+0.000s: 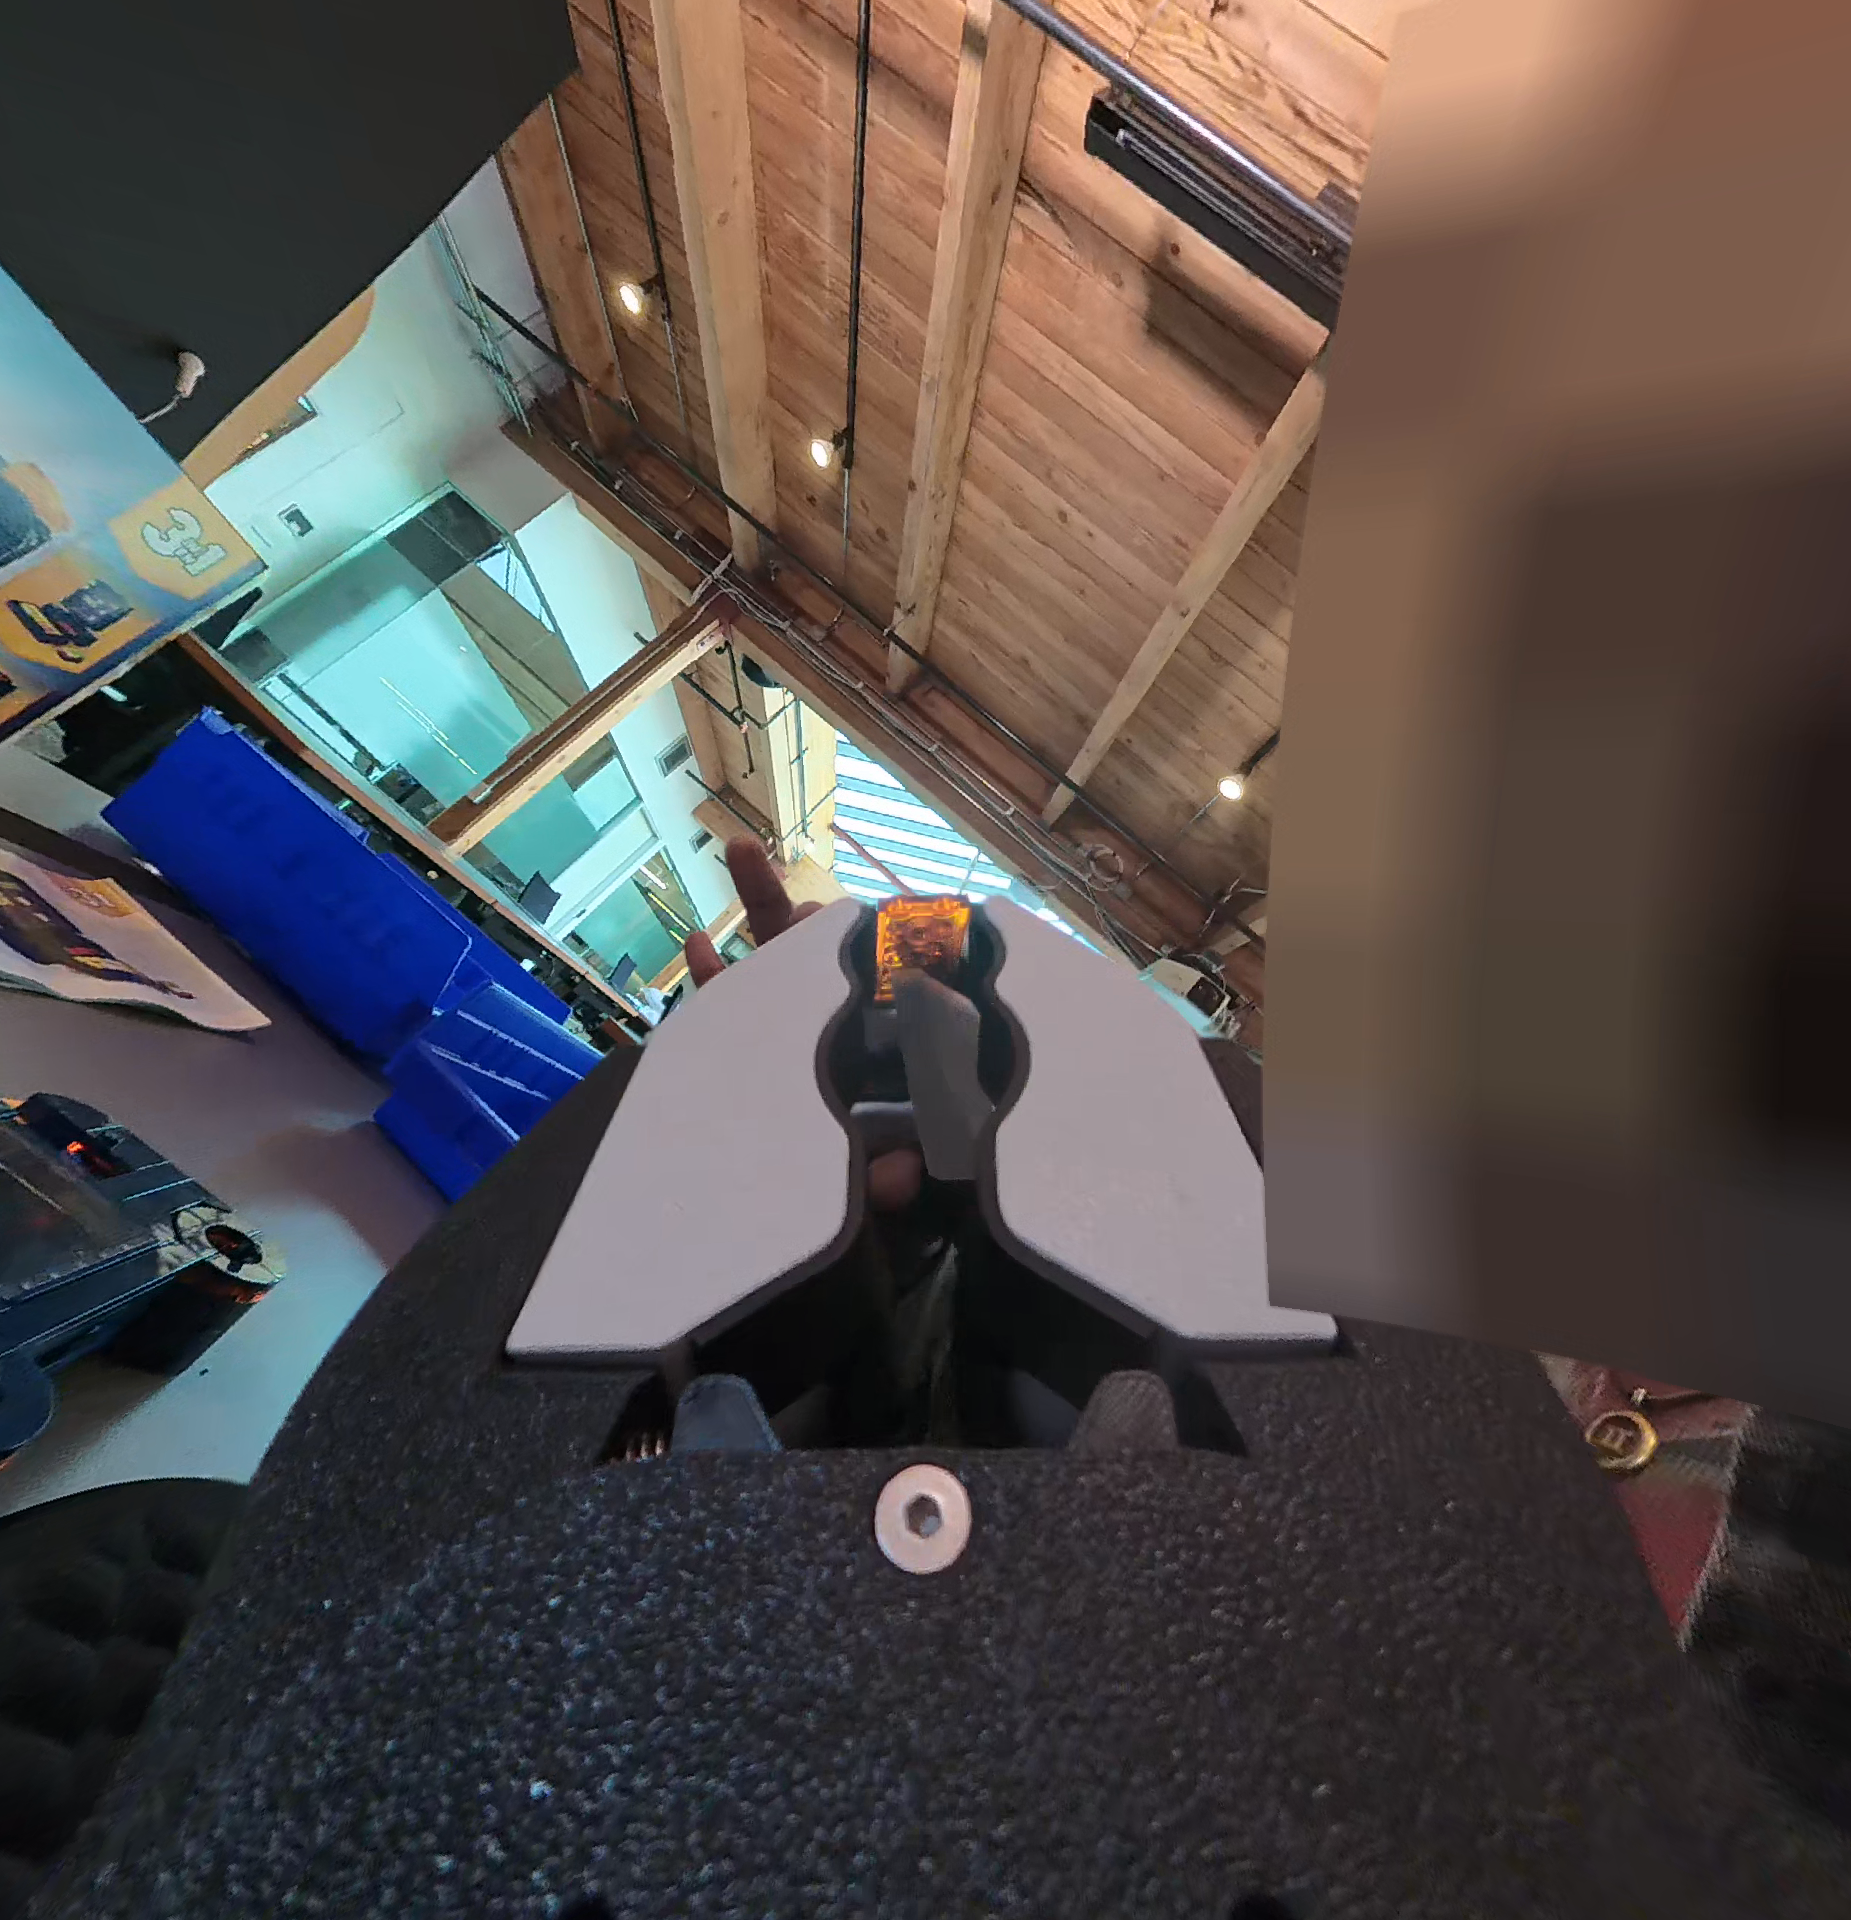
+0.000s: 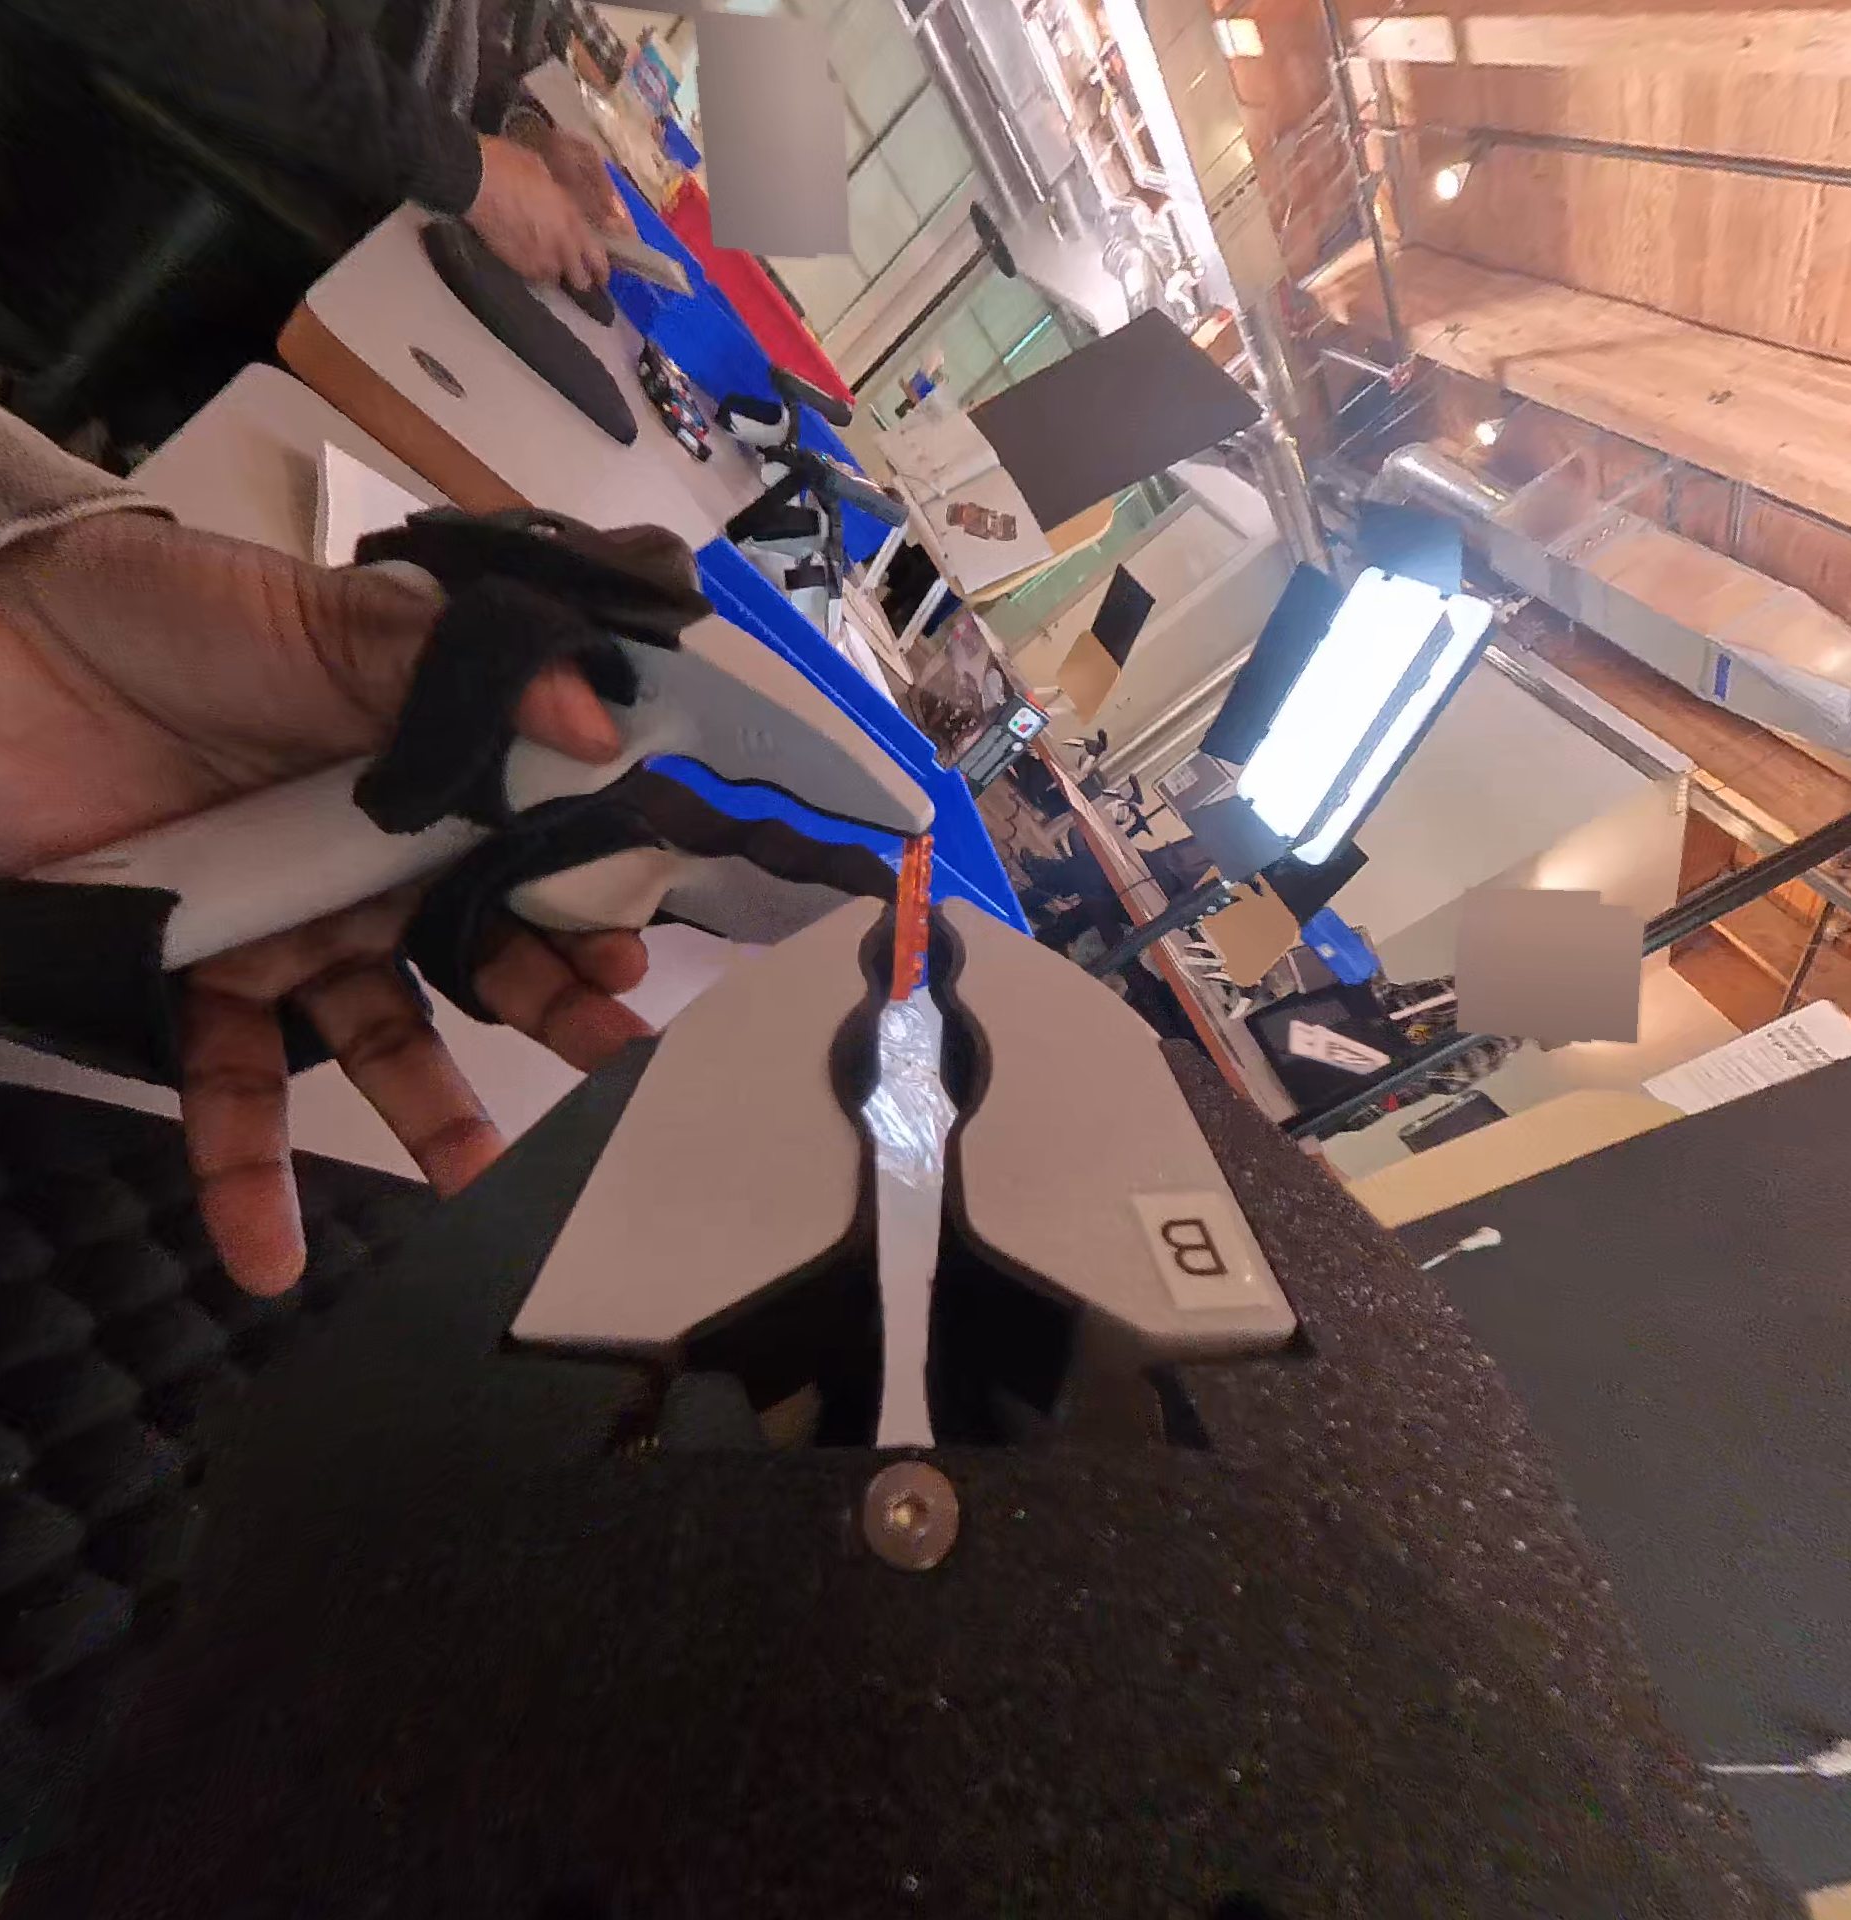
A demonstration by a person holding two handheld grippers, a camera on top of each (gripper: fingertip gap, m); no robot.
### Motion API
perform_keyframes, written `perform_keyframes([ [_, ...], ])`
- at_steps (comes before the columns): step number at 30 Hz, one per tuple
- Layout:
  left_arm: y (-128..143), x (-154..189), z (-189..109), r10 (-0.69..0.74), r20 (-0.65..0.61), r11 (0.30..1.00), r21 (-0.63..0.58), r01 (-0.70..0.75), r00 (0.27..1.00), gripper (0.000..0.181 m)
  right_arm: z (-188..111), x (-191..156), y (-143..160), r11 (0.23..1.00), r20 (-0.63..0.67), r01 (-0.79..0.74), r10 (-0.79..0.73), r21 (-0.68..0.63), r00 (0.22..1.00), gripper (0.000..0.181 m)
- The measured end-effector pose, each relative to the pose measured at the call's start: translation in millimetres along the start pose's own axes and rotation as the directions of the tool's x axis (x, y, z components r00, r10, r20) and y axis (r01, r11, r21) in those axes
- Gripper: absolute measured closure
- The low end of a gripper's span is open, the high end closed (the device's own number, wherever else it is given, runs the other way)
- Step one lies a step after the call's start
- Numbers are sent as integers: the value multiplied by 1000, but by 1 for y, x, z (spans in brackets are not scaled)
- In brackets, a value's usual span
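Two grippers meet at one small clear orange brick (image 1: 922, 948): the left gripper (image 1: 922, 920) pinches its sides, and the right gripper (image 2: 913, 940) clamps its thin edge. Light, stiff and slick, it looks best gripped by flat faces. Both tilt ceilingward; blue bins (image 1: 308, 883) line the desk (image 1: 308, 1174) behind.

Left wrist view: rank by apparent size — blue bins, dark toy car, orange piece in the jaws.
1. blue bins
2. dark toy car, cropped by the frame edge, so possibly larger than it looks
3. orange piece, smallest though closest to the camera, pinched at the left gripper tips
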State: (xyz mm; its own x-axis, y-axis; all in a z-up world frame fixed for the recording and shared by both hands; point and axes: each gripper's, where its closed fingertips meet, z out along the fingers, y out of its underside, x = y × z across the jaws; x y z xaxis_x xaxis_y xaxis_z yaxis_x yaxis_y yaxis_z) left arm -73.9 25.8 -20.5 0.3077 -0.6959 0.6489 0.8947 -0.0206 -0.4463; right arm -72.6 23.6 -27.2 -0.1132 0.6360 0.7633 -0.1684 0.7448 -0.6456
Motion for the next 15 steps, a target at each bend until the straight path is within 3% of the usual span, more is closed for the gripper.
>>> perform_keyframes([
  [1, 2, 0, 0, 25, 0, 999, -21, -25, 1000, 164, -2, -1, 0, 1000, 2, 10, -10, -4, 1000, 176],
  [2, 3, -1, 0, 67, 18, 997, -40, -66, 998, 146, -6, -3, 0, 1000, 22, 9, -9, -9, 1000, 176],
  [4, -1, -12, 0, 240, 135, 970, -81, -231, 961, 79, -20, 3, 6, 999, 2, -21, 21, -49, 1000, 176],
  [6, -3, -23, -6, 508, 231, 859, -208, -468, 830, 50, -42, 15, 21, 991, -46, -67, 62, -116, 997, 177],
  [8, -10, -29, -13, 741, 243, 671, -325, -667, 626, 40, -72, 33, 44, 970, -133, -122, 96, -211, 987, 177],
  [10, -20, -37, -22, 850, 255, 527, -420, -739, 461, 36, -108, 60, 70, 935, -247, -166, 89, -312, 965, 177],
  [12, -24, -41, -27, 863, 254, 505, -458, -732, 436, 40, -148, 91, 95, 884, -344, -219, 71, -413, 936, 177],
  [15, -32, -44, -33, 837, 288, 547, -431, -717, 466, 42, -210, 146, 136, 771, -463, -289, -9, -568, 886, 177],
])
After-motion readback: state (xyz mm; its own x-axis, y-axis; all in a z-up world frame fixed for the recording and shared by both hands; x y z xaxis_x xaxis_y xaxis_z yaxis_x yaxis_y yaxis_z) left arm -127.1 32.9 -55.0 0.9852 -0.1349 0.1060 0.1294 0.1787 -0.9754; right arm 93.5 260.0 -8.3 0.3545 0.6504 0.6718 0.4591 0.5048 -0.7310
